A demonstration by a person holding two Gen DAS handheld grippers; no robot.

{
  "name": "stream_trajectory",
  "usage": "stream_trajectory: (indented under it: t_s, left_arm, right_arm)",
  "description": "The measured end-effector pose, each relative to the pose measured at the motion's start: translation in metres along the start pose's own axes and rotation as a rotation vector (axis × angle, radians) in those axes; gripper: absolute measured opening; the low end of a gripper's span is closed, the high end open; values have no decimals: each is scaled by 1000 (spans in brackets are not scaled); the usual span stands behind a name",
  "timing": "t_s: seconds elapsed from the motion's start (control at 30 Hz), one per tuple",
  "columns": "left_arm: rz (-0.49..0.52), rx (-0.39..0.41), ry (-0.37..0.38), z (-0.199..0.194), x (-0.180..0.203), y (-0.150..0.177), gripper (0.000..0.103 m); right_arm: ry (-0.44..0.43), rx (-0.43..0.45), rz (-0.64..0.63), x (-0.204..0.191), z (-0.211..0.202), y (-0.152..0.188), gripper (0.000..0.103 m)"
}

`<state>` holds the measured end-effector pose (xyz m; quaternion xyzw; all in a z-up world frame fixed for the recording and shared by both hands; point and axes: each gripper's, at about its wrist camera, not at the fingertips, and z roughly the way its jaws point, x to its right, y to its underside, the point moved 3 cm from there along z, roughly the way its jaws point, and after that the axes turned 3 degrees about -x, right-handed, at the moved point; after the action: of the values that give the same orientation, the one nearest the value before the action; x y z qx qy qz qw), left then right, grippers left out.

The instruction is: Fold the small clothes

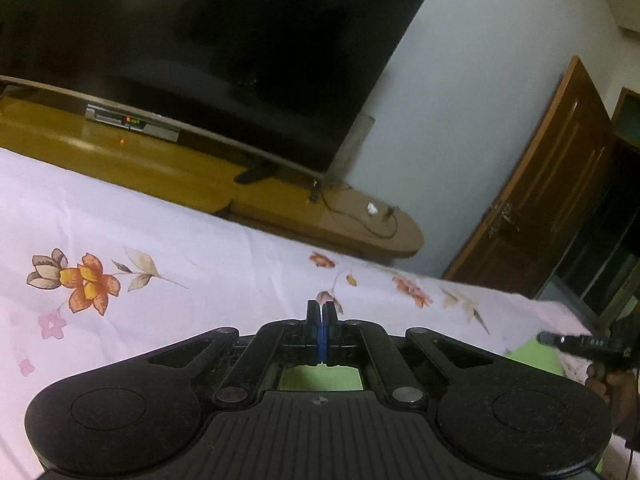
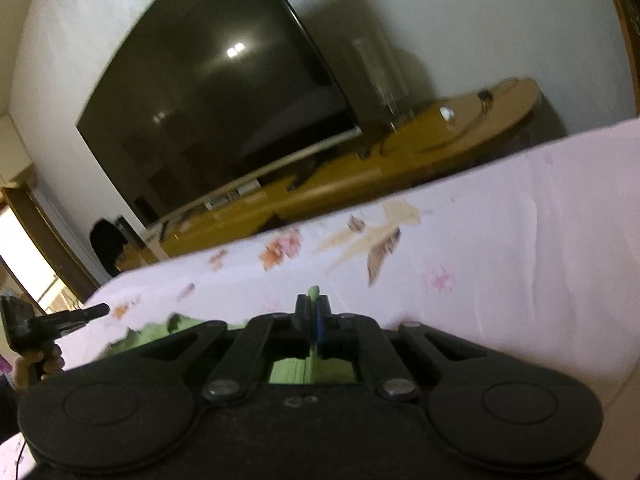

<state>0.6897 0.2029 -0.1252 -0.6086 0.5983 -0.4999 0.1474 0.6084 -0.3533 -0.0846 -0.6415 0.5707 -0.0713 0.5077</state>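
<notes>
Here, floral bedsheet (image 1: 168,224), possibly green garment (image 2: 288,372), dark television (image 1: 192,40), wooden cabinet (image 1: 132,160).

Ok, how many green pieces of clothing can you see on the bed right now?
1. The green garment lies on the floral bedsheet, with a fold pinched in the right gripper and the rest showing under the left gripper. Others may be hidden beneath the grippers.

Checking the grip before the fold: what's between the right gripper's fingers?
Green cloth is pinched in the right gripper, seen in the right wrist view.
</notes>
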Motion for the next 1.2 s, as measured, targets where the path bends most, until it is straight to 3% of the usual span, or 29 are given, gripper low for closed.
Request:
stream_trajectory:
  t_s: [0.2,0.23,0.27,0.33,0.43,0.53,0.57,0.77,0.8,0.83,1.0,1.17,1.2]
  left_arm:
    - [-7,-108,-49,7,-7,17,1]
    - [5,-121,-57,9,-6,19,6]
    - [17,-132,-70,12,-4,20,31]
    - [51,-117,-78,13,2,22,72]
    - [91,-144,-80,20,8,23,70]
    - [106,-159,-82,23,8,23,49]
    - [105,-166,-89,25,7,23,46]
    - [115,-170,-98,35,5,23,46]
    - [127,-162,-98,35,7,23,44]
    - [143,-157,-98,34,10,23,34]
    - [178,-213,-81,38,19,26,33]
    - [69,-194,-20,35,7,22,31]
    - [35,-180,-5,36,3,22,21]
  right_arm:
    - [9,-64,-8,2,12,4,4]
    - [12,-74,-1,4,15,7,5]
    - [13,-79,14,7,17,9,8]
    - [22,-87,44,12,20,13,10]
    - [20,-96,63,16,22,18,11]
    - [19,-104,68,19,21,21,11]
    - [16,-102,73,19,20,21,11]
    - [24,-111,79,23,21,24,11]
    - [26,-113,79,23,21,24,11]
    - [27,-114,78,23,21,25,11]
    - [23,-114,77,24,21,25,11]
    - [19,-117,74,24,23,25,10]
    - [20,-116,76,25,23,25,10]
